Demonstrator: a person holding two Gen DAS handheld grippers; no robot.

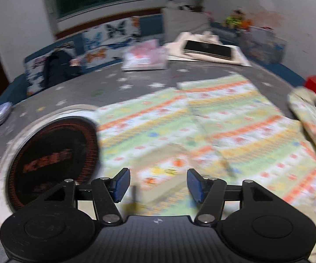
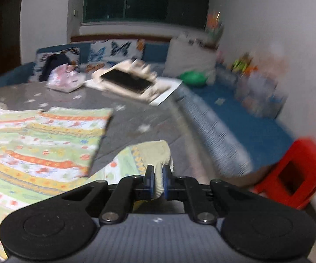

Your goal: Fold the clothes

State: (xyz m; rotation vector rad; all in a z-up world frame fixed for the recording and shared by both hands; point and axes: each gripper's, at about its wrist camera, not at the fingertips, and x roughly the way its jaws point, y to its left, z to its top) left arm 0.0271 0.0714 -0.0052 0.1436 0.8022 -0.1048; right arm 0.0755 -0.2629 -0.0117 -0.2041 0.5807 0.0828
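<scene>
A striped, flower-print garment (image 1: 201,127) in green, orange and yellow lies spread on the grey star-print bed cover (image 1: 114,83). My left gripper (image 1: 158,185) is open just above the garment's near edge, with nothing between its blue pads. My right gripper (image 2: 158,180) is shut on a lifted corner of the same garment (image 2: 37,144), and the cloth (image 2: 158,153) bunches between its pads. In the left wrist view the right gripper shows at the far right with that raised corner (image 1: 309,118). Both views are blurred.
A round black and orange object (image 1: 52,162) lies on the bed beside the garment's left edge. A folded cream pile with a dark flat device (image 1: 208,49), a pink packet (image 1: 144,57) and butterfly pillows (image 1: 105,37) sit at the back. A red stool (image 2: 293,173) stands right of the bed.
</scene>
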